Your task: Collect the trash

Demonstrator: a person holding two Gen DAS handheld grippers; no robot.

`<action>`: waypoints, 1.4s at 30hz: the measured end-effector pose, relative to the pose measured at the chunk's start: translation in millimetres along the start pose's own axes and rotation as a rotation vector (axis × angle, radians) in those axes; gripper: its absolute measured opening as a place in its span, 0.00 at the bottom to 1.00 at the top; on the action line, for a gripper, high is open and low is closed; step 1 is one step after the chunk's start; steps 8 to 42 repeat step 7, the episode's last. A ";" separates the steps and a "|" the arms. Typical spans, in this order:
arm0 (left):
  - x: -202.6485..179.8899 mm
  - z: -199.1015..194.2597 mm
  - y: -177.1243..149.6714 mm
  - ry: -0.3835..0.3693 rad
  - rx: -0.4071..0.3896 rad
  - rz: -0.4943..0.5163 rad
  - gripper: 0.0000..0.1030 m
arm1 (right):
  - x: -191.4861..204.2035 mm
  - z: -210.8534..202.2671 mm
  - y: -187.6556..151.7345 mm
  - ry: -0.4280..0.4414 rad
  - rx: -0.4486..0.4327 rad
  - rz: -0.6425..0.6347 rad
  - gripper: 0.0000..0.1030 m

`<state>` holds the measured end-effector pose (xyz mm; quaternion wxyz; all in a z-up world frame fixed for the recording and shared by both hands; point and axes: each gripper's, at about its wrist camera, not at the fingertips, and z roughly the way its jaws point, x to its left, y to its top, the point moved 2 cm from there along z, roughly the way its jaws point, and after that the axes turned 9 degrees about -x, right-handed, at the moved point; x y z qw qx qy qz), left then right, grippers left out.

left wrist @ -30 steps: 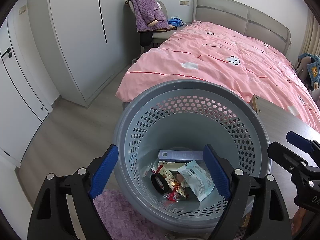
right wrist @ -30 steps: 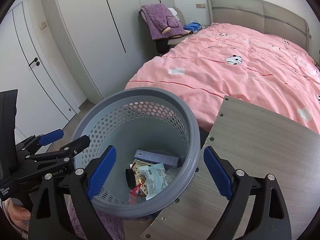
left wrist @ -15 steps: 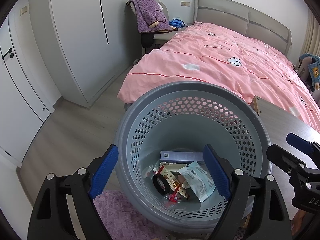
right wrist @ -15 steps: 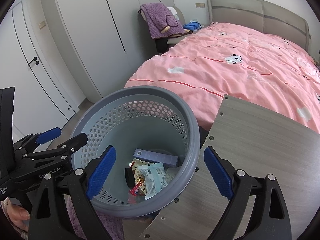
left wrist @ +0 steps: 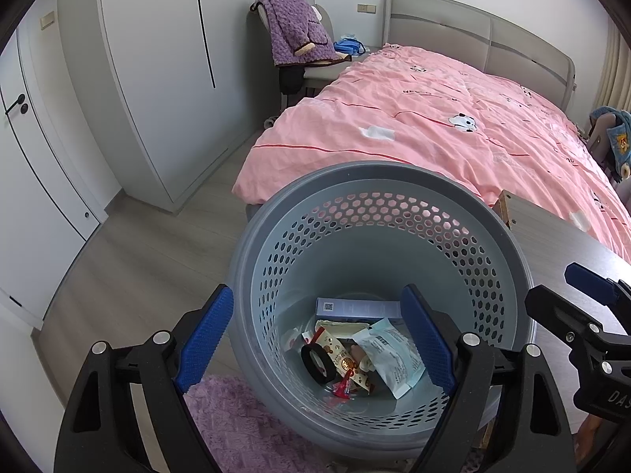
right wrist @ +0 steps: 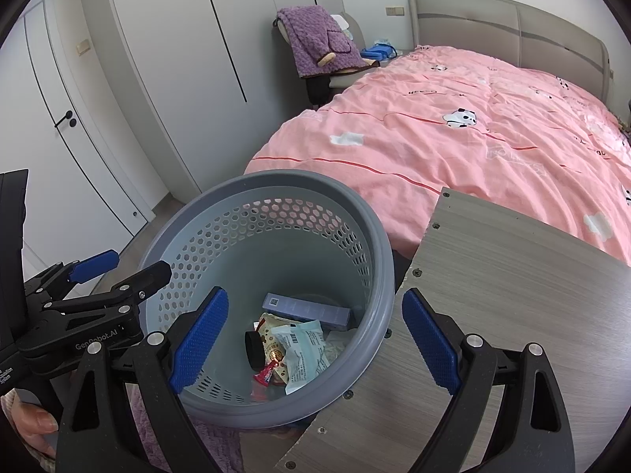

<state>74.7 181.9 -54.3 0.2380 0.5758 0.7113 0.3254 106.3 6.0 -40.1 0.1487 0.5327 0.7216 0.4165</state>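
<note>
A grey perforated trash basket [left wrist: 508, 260] stands on the floor beside a wooden table; it also shows in the right wrist view [right wrist: 384, 244]. Inside lie a blue box [left wrist: 355, 308], snack wrappers [left wrist: 339, 358], a pale blue packet [left wrist: 394, 354] and a black tape ring [left wrist: 317, 360]. The same trash shows in the right wrist view [right wrist: 299, 347]. My left gripper [left wrist: 315, 339] is open and empty above the basket's near rim. My right gripper [right wrist: 313, 339] is open and empty, straddling the basket rim and the table edge.
A grey wood-grain table [right wrist: 512, 295] sits right of the basket. A bed with a pink cover [left wrist: 453, 126] lies behind. A chair with a purple blanket [left wrist: 295, 35] stands by white wardrobes [left wrist: 157, 79]. A purple rug [left wrist: 236, 425] lies under the basket.
Both grippers have drifted slightly; the basket sits a little lower in the left view and a little higher in the right. Both stay open and empty.
</note>
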 end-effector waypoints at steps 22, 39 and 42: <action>0.0 -1.8 0.3 0.003 0.001 -0.007 0.80 | 0.0 -0.5 0.5 0.000 -0.001 -0.001 0.86; 0.0 -1.8 0.3 0.003 0.001 -0.007 0.80 | 0.0 -0.5 0.5 0.000 -0.001 -0.001 0.86; 0.0 -1.8 0.3 0.003 0.001 -0.007 0.80 | 0.0 -0.5 0.5 0.000 -0.001 -0.001 0.86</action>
